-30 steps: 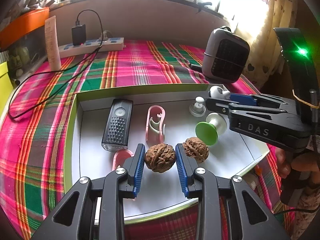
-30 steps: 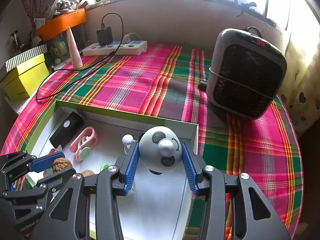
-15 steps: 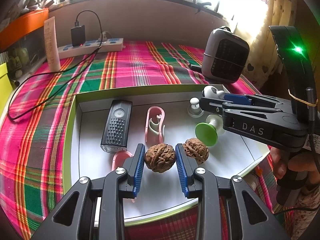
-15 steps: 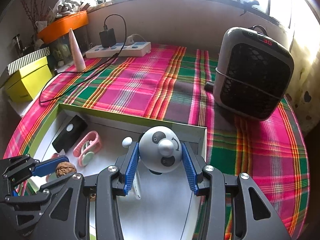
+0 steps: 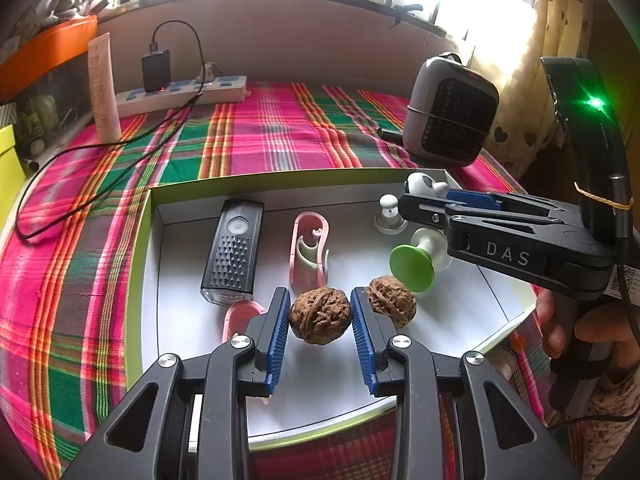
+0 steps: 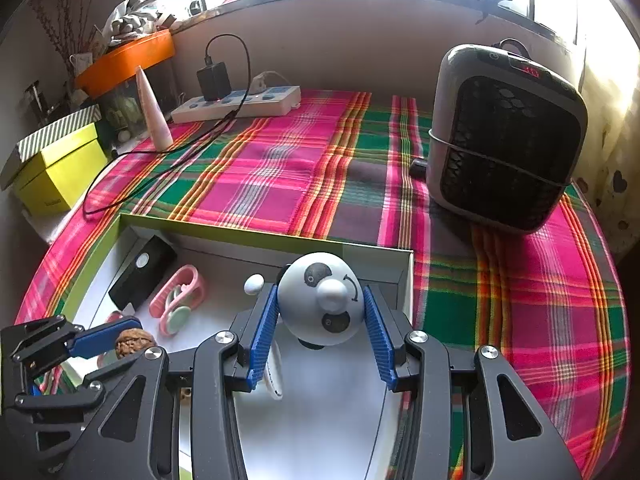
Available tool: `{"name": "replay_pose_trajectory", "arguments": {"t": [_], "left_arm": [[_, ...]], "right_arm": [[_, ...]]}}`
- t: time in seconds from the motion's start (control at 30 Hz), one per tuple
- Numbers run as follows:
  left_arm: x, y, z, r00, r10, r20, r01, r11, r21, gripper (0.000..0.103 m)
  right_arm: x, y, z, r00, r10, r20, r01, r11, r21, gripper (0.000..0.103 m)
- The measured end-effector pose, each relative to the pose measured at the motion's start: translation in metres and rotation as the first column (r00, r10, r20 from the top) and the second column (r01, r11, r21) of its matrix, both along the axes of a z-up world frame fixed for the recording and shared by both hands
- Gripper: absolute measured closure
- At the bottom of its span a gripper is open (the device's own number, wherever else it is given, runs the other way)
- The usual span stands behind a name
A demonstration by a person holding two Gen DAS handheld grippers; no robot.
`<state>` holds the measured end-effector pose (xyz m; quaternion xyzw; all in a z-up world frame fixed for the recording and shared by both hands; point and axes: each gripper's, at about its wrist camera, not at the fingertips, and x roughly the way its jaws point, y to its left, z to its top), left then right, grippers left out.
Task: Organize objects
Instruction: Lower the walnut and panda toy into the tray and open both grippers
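A shallow white box with a green rim (image 5: 256, 178) lies on the plaid cloth. My left gripper (image 5: 320, 314) is shut on a brown walnut (image 5: 319, 315) and holds it over the box floor; it also shows in the right wrist view (image 6: 134, 342). A second walnut (image 5: 390, 305) lies just to its right. My right gripper (image 6: 322, 308) is shut on a white panda-face ball (image 6: 322, 304) and holds it above the box's right part, near the far wall; the ball also shows in the left wrist view (image 5: 420, 184).
In the box lie a black bike light (image 5: 234, 250), a pink clip (image 5: 310, 248), a green-capped suction knob (image 5: 414, 266), a small white knob (image 5: 389, 210) and a pink piece (image 5: 240, 316). Behind stand a grey heater (image 6: 504, 140), a power strip (image 5: 180, 96) with cable, and a tube (image 5: 103, 88).
The right gripper has lifted and drawn back a little with the panda ball. The left gripper and its walnut have hardly moved.
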<state>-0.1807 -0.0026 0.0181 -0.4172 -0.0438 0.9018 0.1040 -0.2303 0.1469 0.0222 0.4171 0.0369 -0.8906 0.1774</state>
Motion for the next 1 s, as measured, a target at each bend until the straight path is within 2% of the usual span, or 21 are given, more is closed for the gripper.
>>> {"name": "replay_pose_trajectory", "arguments": {"t": [1.0], "left_arm": [[0.008, 0.001, 0.004, 1.0, 0.007, -0.011, -0.007, 1.0, 0.003, 0.07]], "right_arm": [[0.012, 0.003, 0.005, 1.0, -0.021, -0.017, 0.021, 1.0, -0.003, 0.058]]}}
